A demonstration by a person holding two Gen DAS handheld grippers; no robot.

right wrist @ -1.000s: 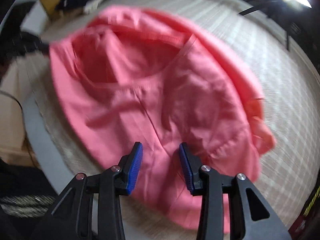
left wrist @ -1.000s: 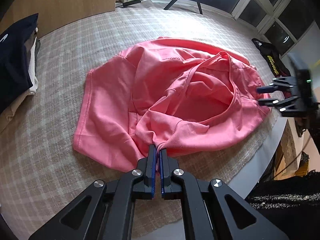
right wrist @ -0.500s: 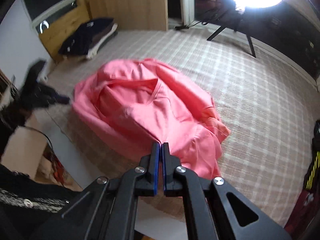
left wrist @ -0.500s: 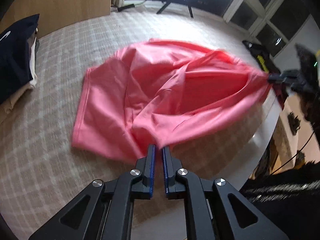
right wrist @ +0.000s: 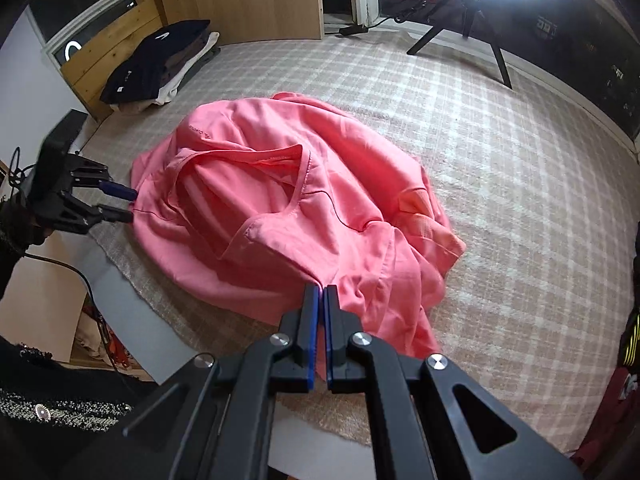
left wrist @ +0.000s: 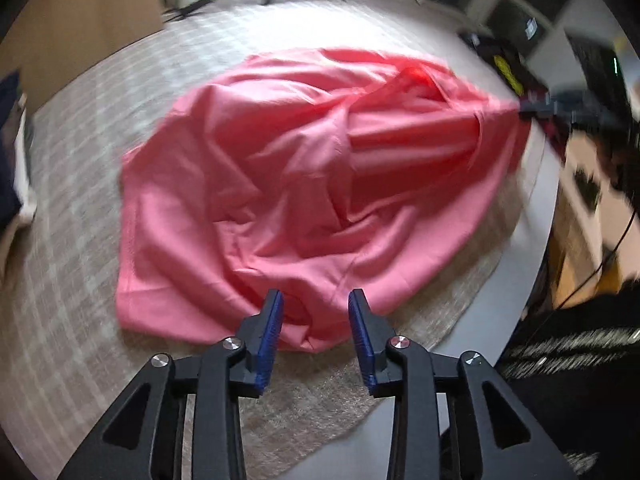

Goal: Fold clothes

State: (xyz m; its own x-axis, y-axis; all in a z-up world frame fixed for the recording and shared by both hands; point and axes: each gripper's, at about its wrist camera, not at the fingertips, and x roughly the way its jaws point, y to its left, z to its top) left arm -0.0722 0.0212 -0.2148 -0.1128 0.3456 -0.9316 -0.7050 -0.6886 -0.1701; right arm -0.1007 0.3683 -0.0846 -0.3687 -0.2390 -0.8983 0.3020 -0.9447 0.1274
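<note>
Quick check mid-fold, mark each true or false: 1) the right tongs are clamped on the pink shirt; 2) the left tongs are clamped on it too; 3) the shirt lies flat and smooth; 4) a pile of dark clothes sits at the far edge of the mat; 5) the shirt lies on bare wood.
1) True: the right tongs are shut on the pink shirt.
2) False: the left tongs are opening, pads clear of the cloth.
3) False: it is bunched and creased.
4) True: the pile of dark clothes sits there.
5) False: it lies on a checked mat.
</note>
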